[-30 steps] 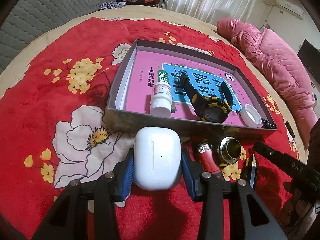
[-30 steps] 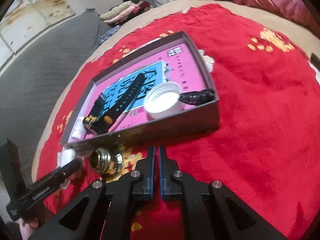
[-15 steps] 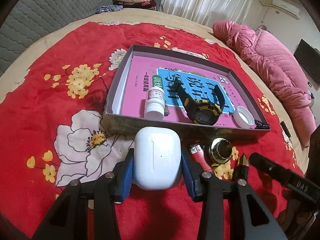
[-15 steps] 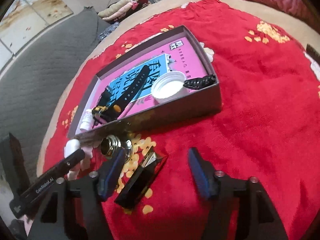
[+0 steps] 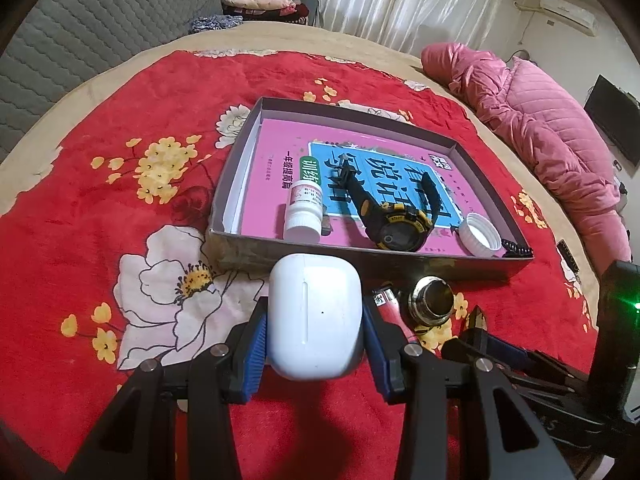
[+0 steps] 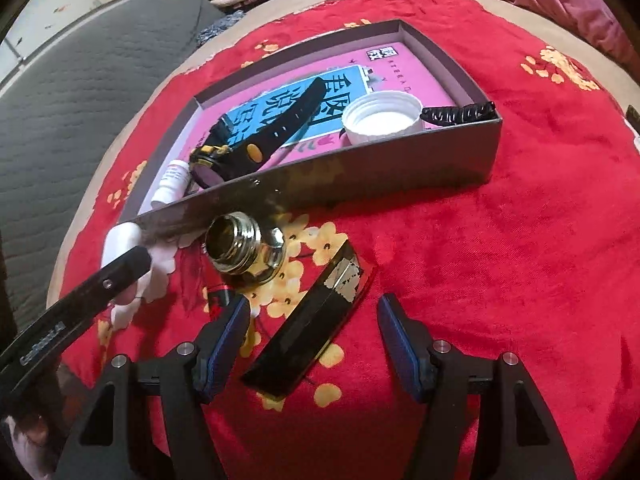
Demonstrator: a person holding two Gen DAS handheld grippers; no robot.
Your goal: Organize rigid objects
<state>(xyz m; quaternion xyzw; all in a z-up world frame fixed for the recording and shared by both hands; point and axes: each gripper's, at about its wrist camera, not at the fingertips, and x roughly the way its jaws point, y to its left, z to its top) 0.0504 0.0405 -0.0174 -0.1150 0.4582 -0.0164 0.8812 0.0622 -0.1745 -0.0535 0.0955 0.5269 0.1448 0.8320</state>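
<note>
My left gripper (image 5: 315, 342) is shut on a white earbud case (image 5: 315, 314), held just in front of the near wall of a shallow grey box (image 5: 400, 264). The box holds a pink book, a white pill bottle (image 5: 304, 211), a black-and-yellow watch (image 5: 394, 220), a white cap (image 5: 480, 235) and a black comb (image 6: 460, 113). My right gripper (image 6: 314, 338) is open, its fingers either side of a flat black rectangular piece (image 6: 316, 320) lying on the red blanket. A brass fitting (image 6: 246, 246) and a red lighter (image 5: 390, 308) lie beside it.
The red flowered blanket (image 5: 100, 200) covers a round bed with a beige edge. A pink quilted jacket (image 5: 540, 120) lies at the far right. Folded clothes (image 5: 256, 0) are stacked beyond the bed. The left gripper's finger (image 6: 80, 300) shows in the right wrist view.
My right gripper has opened and drawn back, showing the flat black piece between its fingers. My left gripper has pulled back a little from the box, still holding the case.
</note>
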